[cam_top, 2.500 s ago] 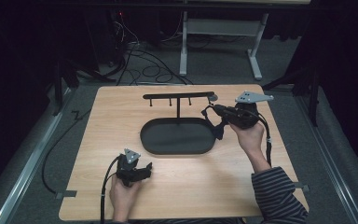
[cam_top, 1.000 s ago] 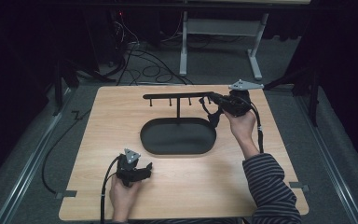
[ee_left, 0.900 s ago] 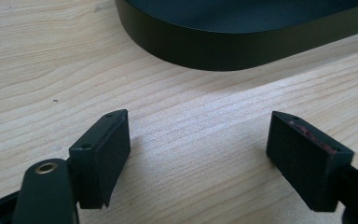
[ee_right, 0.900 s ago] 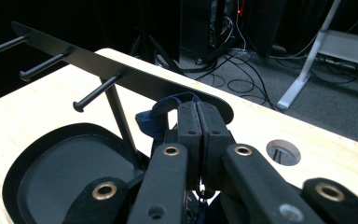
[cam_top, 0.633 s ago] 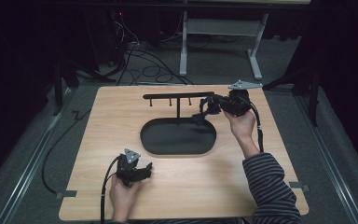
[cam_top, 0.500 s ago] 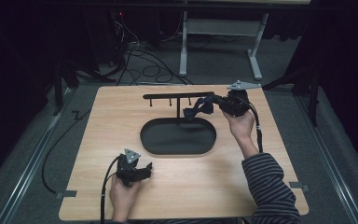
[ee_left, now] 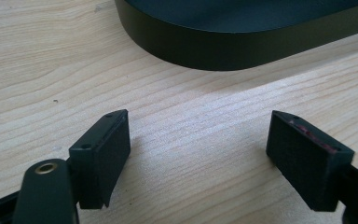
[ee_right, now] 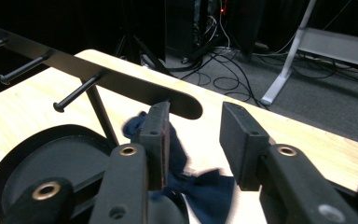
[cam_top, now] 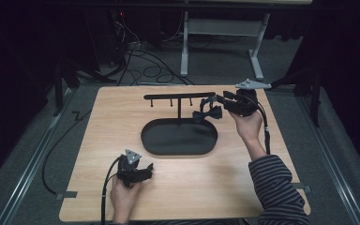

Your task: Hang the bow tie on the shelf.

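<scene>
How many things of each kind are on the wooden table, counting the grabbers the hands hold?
Grippers: 2, the left gripper and the right gripper
Black stand with oval tray: 1
Dark blue bow tie: 1
Total: 4

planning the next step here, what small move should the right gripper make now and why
Probably draw the right gripper back from the stand. Its jaws have just been opening, and the dark blue bow tie hangs below the rack's right end, no longer pinched, over the oval tray.
</scene>
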Motion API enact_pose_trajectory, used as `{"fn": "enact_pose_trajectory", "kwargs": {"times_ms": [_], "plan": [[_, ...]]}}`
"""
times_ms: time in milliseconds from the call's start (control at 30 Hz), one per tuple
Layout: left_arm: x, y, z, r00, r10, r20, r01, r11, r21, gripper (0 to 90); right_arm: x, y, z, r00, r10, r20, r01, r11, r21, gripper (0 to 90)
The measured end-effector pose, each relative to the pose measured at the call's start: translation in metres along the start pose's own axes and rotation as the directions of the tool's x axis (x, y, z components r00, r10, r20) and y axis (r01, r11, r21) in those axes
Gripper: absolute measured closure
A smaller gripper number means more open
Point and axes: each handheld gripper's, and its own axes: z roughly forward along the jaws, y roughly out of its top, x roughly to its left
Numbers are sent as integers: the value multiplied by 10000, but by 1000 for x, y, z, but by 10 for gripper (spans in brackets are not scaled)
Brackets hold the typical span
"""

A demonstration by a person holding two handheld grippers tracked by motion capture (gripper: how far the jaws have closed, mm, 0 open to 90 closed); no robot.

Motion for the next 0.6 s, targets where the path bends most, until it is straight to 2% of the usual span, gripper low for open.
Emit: {"fn": "enact_pose_trajectory", "kwargs": {"times_ms": [100,200,600], "plan": [[0,0,0,10000,-12,5,12,10000,-10,220,-1,-1,-1,9999,147,-61,-147,9999,85,592],[0,0,0,10000,-26,27,26,10000,-17,225,-3,-1,-3,9984,400,-393,-394,9991,170,586],[0,0,0,10000,-20,63,20,10000,-21,227,-7,-1,-15,9983,332,-481,-322,9993,204,562]]}}
